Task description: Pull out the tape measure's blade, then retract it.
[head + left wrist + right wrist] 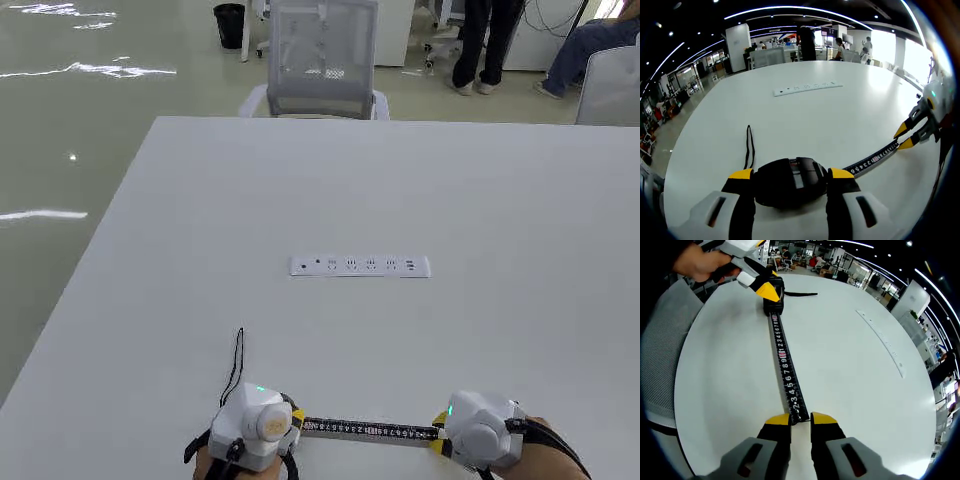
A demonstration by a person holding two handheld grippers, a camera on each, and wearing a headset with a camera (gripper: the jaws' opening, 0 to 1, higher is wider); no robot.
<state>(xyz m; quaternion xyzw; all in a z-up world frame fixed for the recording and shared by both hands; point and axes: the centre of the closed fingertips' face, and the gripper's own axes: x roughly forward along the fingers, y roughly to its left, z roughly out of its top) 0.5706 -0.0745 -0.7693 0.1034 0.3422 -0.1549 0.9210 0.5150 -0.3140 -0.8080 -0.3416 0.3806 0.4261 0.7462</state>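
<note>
Blade (785, 365) drawn out between the left tool (791, 174) and the right tool (800, 419), at the near edge of the table (450, 200).
The left tool is clamped on the tape measure's black case (790, 190), its yellow-tipped jaws pressing on both sides; the case sits on the white table. The dark blade, with white numbers facing up, lies flat on the table and runs straight from the case to the right tool, whose jaws are closed on the blade's free end. A thin black strap (236, 362) trails from the case toward the table's middle. A white power strip (360, 266) lies farther out, well apart from both tools.
</note>
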